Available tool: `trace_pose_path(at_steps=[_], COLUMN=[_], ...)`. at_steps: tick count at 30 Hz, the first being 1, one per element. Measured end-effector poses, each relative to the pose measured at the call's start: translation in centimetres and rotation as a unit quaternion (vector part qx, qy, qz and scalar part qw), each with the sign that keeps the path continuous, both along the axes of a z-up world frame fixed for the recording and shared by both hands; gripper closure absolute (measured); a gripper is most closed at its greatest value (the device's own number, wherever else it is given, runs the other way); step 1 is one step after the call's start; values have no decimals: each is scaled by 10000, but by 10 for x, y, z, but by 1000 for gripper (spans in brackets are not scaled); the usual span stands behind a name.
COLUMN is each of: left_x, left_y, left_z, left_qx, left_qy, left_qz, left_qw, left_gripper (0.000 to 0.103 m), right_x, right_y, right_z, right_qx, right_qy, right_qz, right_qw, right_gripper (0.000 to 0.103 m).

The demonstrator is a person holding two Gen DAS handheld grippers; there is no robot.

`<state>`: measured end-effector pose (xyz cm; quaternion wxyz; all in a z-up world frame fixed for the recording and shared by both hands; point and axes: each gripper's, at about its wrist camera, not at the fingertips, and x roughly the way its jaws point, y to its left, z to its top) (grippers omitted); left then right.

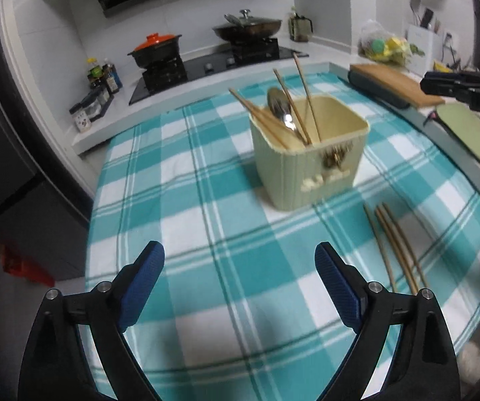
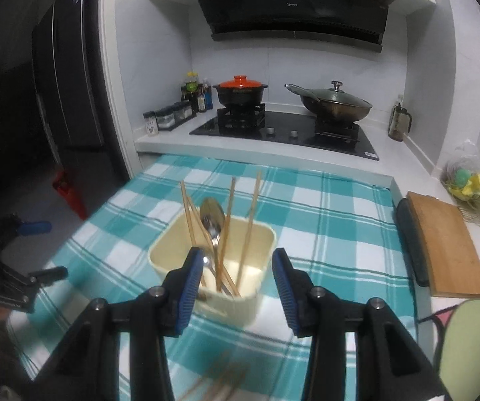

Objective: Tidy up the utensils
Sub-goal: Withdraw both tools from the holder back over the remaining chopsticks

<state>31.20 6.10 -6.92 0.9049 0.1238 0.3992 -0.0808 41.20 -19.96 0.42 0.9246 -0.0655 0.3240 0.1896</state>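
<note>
A cream utensil bin (image 1: 310, 153) stands on the teal checked tablecloth (image 1: 190, 200). It holds several wooden chopsticks (image 1: 302, 100) and a metal spoon (image 1: 278, 105). Three loose chopsticks (image 1: 397, 247) lie on the cloth to its right. My left gripper (image 1: 240, 257) is open and empty, low over the cloth, short of the bin. In the right wrist view the bin (image 2: 213, 264) with chopsticks (image 2: 251, 220) and spoon (image 2: 211, 215) sits just beyond my right gripper (image 2: 238, 260), which is open and empty above it. Blurred loose chopsticks (image 2: 220, 384) lie below it.
A stove (image 2: 283, 130) with an orange-lidded pot (image 2: 240, 92) and a wok (image 2: 335, 102) stands behind the table. A wooden cutting board (image 2: 447, 247) and a green mat (image 1: 470, 133) lie at the right. Condiment bottles (image 1: 101, 80) stand at the back left.
</note>
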Motion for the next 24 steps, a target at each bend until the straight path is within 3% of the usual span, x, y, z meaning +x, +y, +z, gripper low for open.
trace_pose_path(at_steps=[4, 9, 13, 19, 24], left_x=[-53, -80, -80, -77, -79], left_y=[-11, -36, -55, -67, -68], left_z=[-51, -99, -117, -112, -110], left_qx=[-176, -1044, -982, -1009, -1078], left_qy=[347, 812, 950, 732, 645], left_qz=[41, 81, 46, 68, 176], left_qw=[9992, 9912, 9906, 9922, 9919], left_gripper=[9, 9, 9, 9, 9], right_x=[-61, -123, -152, -164, -150], right_y=[-20, -43, -54, -59, -36], right_z=[-44, -130, -183, -192, -187], right_qx=[-526, -244, -83, 288, 427], right_qy=[49, 690, 1149, 1266, 1335], right_qz=[-143, -589, -1036, -1271, -1019], right_qw=[9985, 9956, 9879, 9833, 9849], right_gripper=[59, 59, 59, 61, 76])
